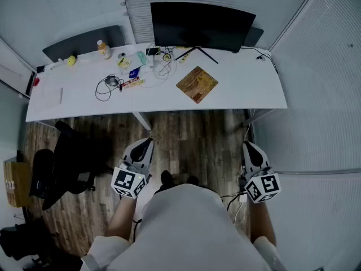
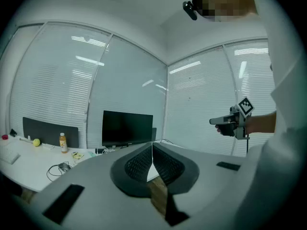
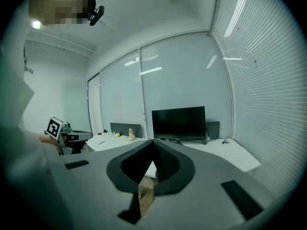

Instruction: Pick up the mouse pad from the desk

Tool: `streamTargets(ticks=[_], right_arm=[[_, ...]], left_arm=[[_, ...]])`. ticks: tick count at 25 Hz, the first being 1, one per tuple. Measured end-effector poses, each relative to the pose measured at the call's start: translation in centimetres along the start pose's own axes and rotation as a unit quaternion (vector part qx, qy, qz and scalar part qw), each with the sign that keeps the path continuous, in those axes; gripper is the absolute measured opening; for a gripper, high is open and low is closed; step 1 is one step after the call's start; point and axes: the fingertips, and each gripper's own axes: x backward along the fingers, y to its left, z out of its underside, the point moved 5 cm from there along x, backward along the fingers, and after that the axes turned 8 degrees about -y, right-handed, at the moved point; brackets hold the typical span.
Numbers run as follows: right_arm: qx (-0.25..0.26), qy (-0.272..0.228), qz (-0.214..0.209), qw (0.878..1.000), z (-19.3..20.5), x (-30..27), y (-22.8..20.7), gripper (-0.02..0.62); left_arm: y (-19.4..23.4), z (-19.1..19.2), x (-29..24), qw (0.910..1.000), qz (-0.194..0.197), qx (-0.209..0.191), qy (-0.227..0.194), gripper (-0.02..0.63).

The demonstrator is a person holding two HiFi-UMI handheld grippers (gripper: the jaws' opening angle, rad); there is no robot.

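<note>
On the far white table (image 1: 248, 89) the mouse pad (image 1: 197, 84) lay corner-on, well ahead, midway between left tool (image 1: 148, 143) and right tool (image 1: 249, 147), both closed, empty.

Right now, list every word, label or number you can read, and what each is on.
No text is readable in any view.
Bottle label: too small to read.
Packets on the desk: too small to read.
Left cube, right cube: square marker patterns only, no letters.
</note>
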Motion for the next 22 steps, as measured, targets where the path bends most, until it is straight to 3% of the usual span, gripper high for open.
streamTargets(ticks=[22], right_arm=[[-0.008,-0.015,0.026,1.000,0.0,-2.6,3.3,0.026]], left_arm=[[5.1,0.6,0.6,0.9997,0.021,0.005,0.005,0.019]])
